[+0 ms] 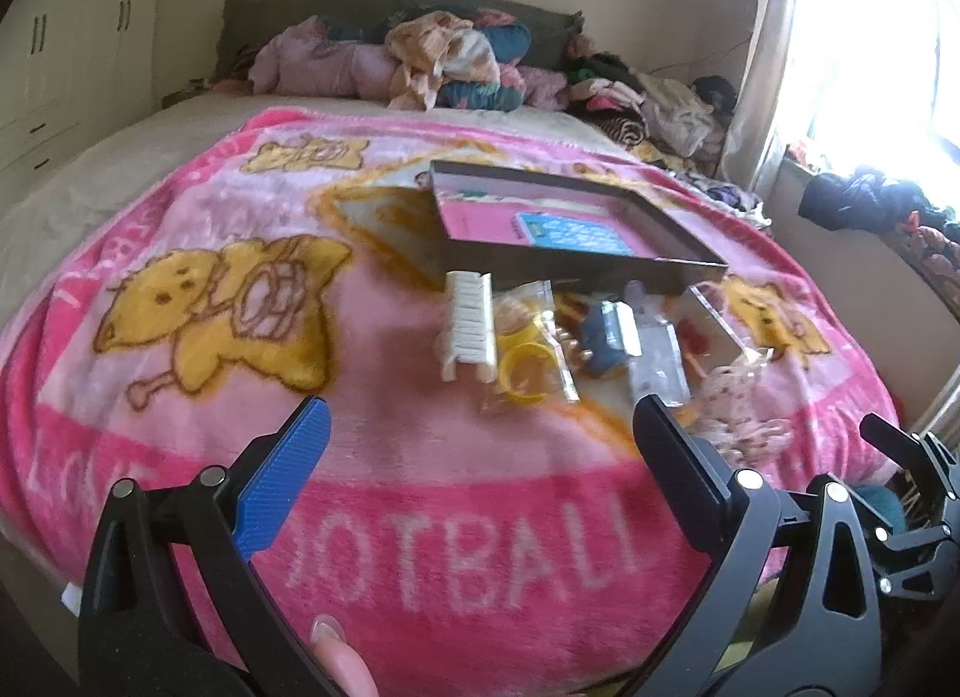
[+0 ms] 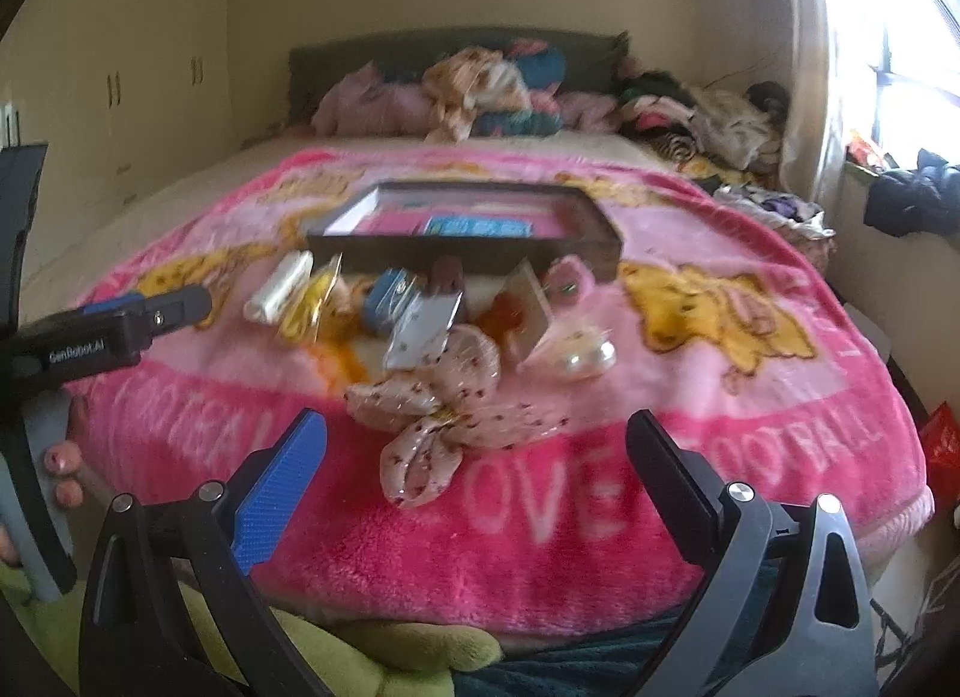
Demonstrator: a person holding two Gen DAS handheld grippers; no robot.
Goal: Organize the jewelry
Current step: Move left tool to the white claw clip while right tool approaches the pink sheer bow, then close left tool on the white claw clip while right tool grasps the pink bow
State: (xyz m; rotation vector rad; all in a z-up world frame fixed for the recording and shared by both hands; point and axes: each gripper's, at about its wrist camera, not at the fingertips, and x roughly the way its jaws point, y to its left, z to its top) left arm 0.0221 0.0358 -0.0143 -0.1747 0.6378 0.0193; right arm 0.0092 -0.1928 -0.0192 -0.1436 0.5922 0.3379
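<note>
1. The left gripper (image 1: 480, 427) hovers over the pink blanket (image 1: 180, 289) with its jaws spread wide and nothing between them; a fingertip (image 1: 333, 646) shows at its base.
2. Ahead of it, left to right, lie a white ribbed clip (image 1: 470, 325), a clear bag of yellow rings (image 1: 528, 361), a blue box (image 1: 603, 337) and a clear packet (image 1: 657, 361), all close together on the blanket.
3. Just behind this pile sits the dark open tray (image 1: 576, 259).
4. The right gripper (image 2: 477, 439) is also spread wide and empty, above the blanket's near edge.
5. Just beyond it lies a spotted fabric bow (image 2: 444, 415), with large pearl pieces (image 2: 585, 361) to its right.
</note>
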